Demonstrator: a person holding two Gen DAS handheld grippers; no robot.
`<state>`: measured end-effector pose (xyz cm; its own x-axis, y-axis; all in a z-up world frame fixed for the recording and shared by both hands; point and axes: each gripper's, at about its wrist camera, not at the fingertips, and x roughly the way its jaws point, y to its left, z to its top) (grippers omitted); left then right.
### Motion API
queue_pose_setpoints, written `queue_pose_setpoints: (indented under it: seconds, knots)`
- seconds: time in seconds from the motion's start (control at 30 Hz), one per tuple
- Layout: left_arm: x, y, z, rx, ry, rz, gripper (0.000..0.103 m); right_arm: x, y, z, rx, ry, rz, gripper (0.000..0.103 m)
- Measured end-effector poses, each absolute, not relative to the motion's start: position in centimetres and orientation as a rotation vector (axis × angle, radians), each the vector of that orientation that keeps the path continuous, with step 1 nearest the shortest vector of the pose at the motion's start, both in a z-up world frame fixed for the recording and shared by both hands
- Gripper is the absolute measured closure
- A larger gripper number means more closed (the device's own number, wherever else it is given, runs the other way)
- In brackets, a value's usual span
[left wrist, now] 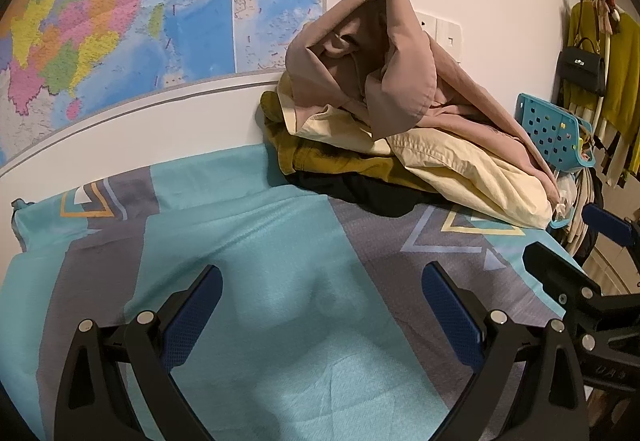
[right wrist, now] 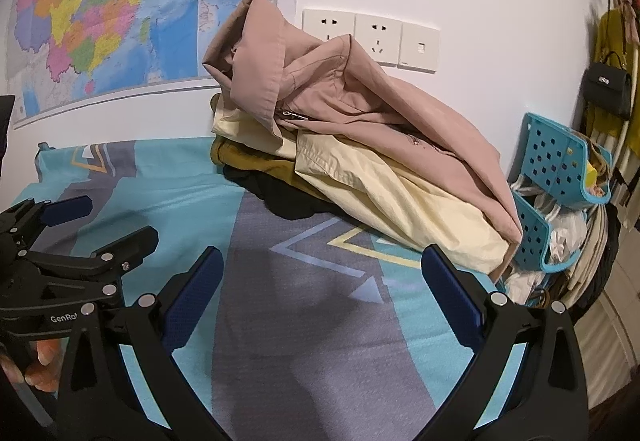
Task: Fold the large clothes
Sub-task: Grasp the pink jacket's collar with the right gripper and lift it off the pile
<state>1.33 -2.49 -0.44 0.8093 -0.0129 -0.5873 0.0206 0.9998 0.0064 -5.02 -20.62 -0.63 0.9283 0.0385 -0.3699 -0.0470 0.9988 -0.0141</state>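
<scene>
**Both grippers empty over the bed, clothes heap waiting at the wall**

At far left a glossy paper map [left wrist: 100, 21] hangs flat on the white wall. Below it the bedsheet [left wrist: 248, 209] spreads smooth, a thin woven cotton in teal and grey bands with triangle outlines; it looks kept bare as a folding surface. The left gripper [left wrist: 322, 305] hovers above it, its blue ribbed pads spread wide and holding nothing. Just beside it, the right gripper [right wrist: 322, 285] hangs equally wide and empty, apparently poised to reach for a garment.

Further right, the pile of clothes [right wrist: 360, 161] sits heaped against the wall, probably stacked there to await folding. A dusty pink hooded jacket [left wrist: 380, 53] lies on top, its soft hood standing peaked, with a metal zip pull showing. Under it lie a crumpled pale yellow garment [right wrist: 400, 193], a mustard piece and something black. At far right stands a perforated blue plastic basket [right wrist: 560, 161].
</scene>
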Motion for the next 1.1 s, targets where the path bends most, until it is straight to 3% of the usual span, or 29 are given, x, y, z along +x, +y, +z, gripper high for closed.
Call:
queue_pose_setpoints:
  seconds: [0.23, 0.53, 0.77, 0.8, 0.83, 0.87, 0.93, 0.97, 1.1]
  knots:
    - [3.5, -1.4, 0.2, 0.035, 0.611, 0.020, 0.007, -1.3, -22.2, 1.8, -0.135, 0.313, 0.000, 0.005]
    - [7.6, 0.6, 0.8, 0.037, 0.615, 0.079, 0.007, 11.0, -23.2, 7.7, -0.375, 0.265, 0.036, 0.006]
    - [10.3, 2.3, 0.1, 0.034, 0.645, 0.120, 0.007, 17.8, -20.9, 8.3, -0.600, 0.278, 0.147, 0.007]
    - [10.6, 2.5, -0.1, 0.034, 0.651, 0.126, 0.007, 18.1, -20.8, 8.4, -0.603, 0.270, 0.186, 0.011]
    - [11.1, 2.8, -0.3, 0.037, 0.659, 0.132, 0.007, 18.3, -20.6, 8.6, -0.610, 0.271, 0.221, 0.029]
    - [11.4, 3.0, -0.5, 0.040, 0.663, 0.138, 0.007, 18.3, -20.6, 8.8, -0.602, 0.283, 0.274, 0.060]
    - [11.9, 3.5, -0.6, 0.047, 0.663, 0.151, 0.007, 18.0, -21.0, 9.3, -0.595, 0.285, 0.297, 0.077]
    - [12.1, 3.7, -0.7, 0.048, 0.662, 0.153, 0.007, 17.7, -21.4, 9.6, -0.579, 0.290, 0.322, 0.084]
    - [13.0, 4.5, -0.3, 0.059, 0.634, 0.140, 0.007, 14.2, -25.2, 13.1, -0.433, 0.193, 0.307, 0.088]
